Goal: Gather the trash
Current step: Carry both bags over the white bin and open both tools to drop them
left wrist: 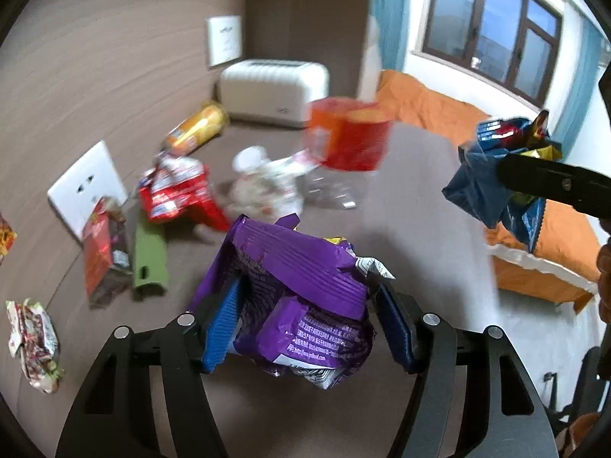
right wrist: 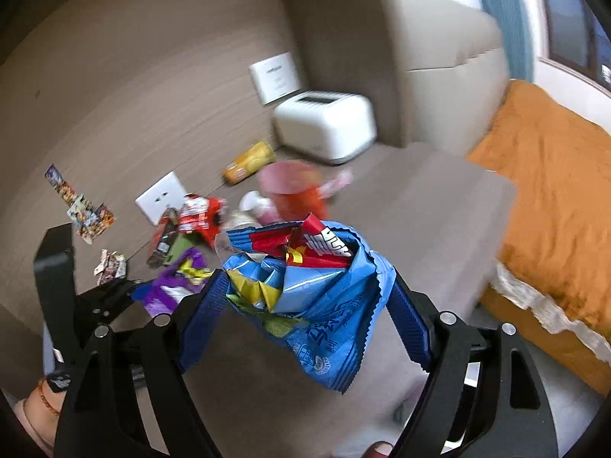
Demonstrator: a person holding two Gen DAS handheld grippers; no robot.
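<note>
Purple wrapper (left wrist: 301,297) sits pinched in the left gripper (left wrist: 305,320), its jaws closed on it above the worktop (left wrist: 412,229). The right gripper (right wrist: 305,305) has its jaws clamped on a blue bag (right wrist: 317,305) stuffed with wrappers. Behind lie a red cup (left wrist: 347,133), red packets (left wrist: 179,194) and, in the far corner, a toaster (left wrist: 273,89).

Counted across both views: two grippers, left (left wrist: 305,320) and right (right wrist: 305,305), one purple wrapper (left wrist: 298,305), one blue wrapper bundle (right wrist: 317,305), one red cup (left wrist: 349,133) at twelve o'clock, one toaster (left wrist: 273,89), one yellow packet (left wrist: 196,128), one wall socket (left wrist: 86,187).
</note>
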